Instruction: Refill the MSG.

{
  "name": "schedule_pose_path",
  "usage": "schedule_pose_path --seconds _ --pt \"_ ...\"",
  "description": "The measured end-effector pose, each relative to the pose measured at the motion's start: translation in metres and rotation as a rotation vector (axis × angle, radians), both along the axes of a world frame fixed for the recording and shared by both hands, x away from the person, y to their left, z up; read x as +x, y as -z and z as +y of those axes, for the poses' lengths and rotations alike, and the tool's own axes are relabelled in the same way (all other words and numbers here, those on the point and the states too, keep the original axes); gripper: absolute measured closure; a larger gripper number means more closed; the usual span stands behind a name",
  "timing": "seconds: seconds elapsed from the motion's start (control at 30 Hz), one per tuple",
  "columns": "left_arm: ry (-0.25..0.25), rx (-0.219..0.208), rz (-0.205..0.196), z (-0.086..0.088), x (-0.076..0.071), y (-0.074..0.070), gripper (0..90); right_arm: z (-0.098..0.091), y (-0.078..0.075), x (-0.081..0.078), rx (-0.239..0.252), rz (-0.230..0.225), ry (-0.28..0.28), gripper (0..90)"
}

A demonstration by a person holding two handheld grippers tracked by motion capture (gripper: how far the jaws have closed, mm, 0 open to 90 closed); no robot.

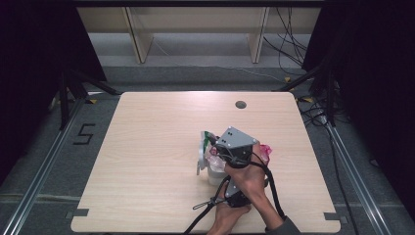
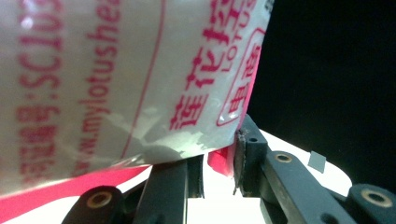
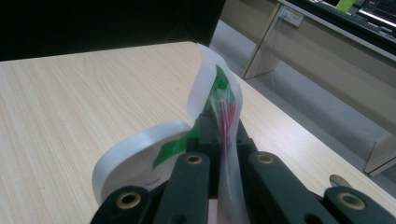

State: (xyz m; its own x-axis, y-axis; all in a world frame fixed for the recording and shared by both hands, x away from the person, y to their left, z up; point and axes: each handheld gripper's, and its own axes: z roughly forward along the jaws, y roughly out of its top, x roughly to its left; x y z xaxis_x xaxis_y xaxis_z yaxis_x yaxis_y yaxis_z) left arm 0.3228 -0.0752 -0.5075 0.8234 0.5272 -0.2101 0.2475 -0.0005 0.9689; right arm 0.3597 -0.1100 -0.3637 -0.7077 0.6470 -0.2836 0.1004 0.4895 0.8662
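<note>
**Two claws pinching a plastic bag above a cup**

Near the front middle of the desk [image 1: 147, 147], both hands are crowding together over a small white cup [image 1: 214, 174] that is standing on the wood. The right hand [image 1: 252, 178] is lying across the left hand [image 1: 230, 215], and the grey three-cornered plate of one claw is sitting on top of the cluster, so the high view is hiding the fingertips themselves.

The left claw [image 2: 219, 163] is gripping the lower edge of a thin plastic bag [image 2: 116, 79] — its two black jaws are standing close together with a red strip of the film caught between them. The bag is hanging right before that camera, milky white with red printed lettering and a red band along its hem.

The right claw [image 3: 219, 130] is clamping tight on another part of the bag [image 3: 229, 116]: clear film with red lines is being squeezed between its jaws, which are pressing together. Just beside that pinch, a curled white strip with green print [image 3: 154, 144] is bending up and around the left jaw; whether it is part of the bag or of the cup's rim I cannot tell.

From above, the white-and-green piece is showing at the left of the cluster and a bit of red film [image 1: 265, 152] is peeking out at its right — all of it just over the cup.
</note>
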Motion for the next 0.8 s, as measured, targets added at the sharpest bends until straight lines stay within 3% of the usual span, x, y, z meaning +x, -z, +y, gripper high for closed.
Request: schedule_pose_path --seconds 0.17,0.5,0.7,0.8 --pt "0.014 0.013 0.004 0.0013 -0.0002 -0.0005 76.0 -0.0007 -0.0004 0.0001 0.006 0.007 0.002 89.3" --pt "0.004 -0.001 0.004 -0.0005 -0.0005 -0.0007 76.0 0.0002 0.0004 -0.0004 0.01 0.015 0.012 89.3" --pt "0.008 -0.019 0.002 -0.001 -0.0005 -0.0025 76.0 0.0006 -0.0018 -0.0011 -0.001 -0.001 0.003 89.3" --pt "0.002 -0.004 0.002 -0.0017 0.0001 -0.0024 76.0 -0.0003 -0.0018 -0.0004 0.001 -0.004 0.005 89.2"
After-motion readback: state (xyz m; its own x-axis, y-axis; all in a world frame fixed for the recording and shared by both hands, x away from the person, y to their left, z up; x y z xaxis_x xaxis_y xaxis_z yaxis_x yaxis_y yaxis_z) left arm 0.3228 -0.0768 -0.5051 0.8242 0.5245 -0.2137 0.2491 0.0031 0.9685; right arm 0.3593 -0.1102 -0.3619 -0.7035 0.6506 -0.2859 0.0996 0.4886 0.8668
